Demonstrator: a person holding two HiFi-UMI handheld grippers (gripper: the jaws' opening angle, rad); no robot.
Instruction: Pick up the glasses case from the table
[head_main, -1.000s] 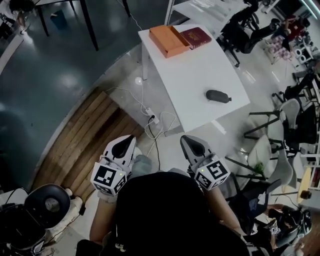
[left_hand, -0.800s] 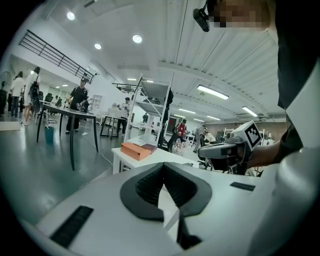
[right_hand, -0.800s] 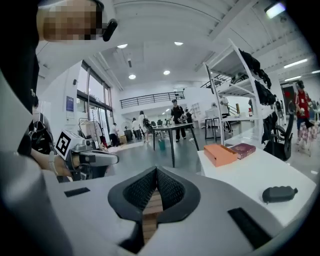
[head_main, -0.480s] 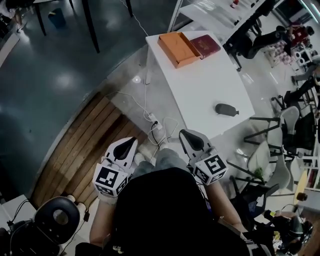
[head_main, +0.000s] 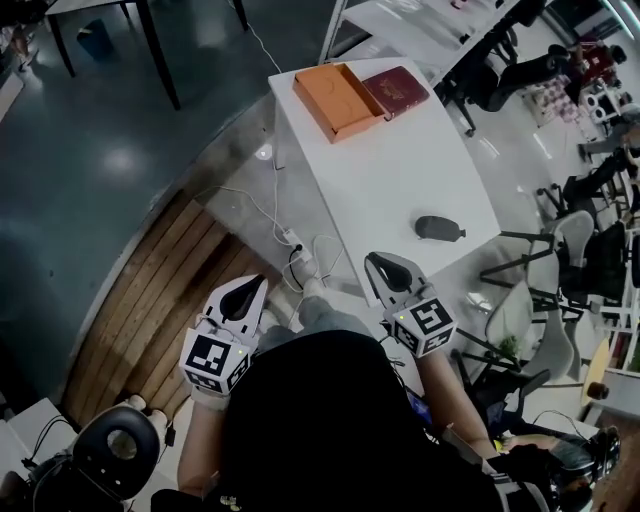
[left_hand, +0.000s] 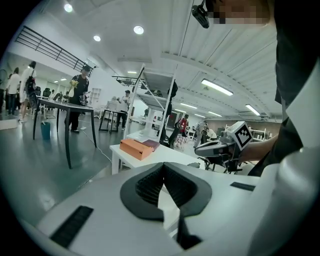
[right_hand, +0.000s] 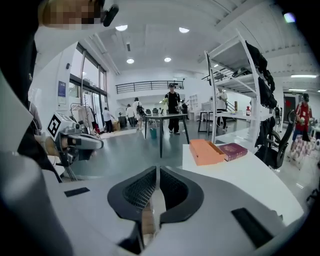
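Dark glasses case (head_main: 437, 228) on white desk (head_main: 400, 160), untouched; left tool (head_main: 250, 290), right tool (head_main: 383, 266) closed, empty, since case sits well ahead, beyond reach.

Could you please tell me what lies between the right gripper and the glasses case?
Only bare white table: in the head view, nothing sits on the stretch between the right gripper and the glasses case.

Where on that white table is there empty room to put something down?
The wide middle of the table, between the orange box and the glasses case, is bare. The far end is crowded: box and red book.
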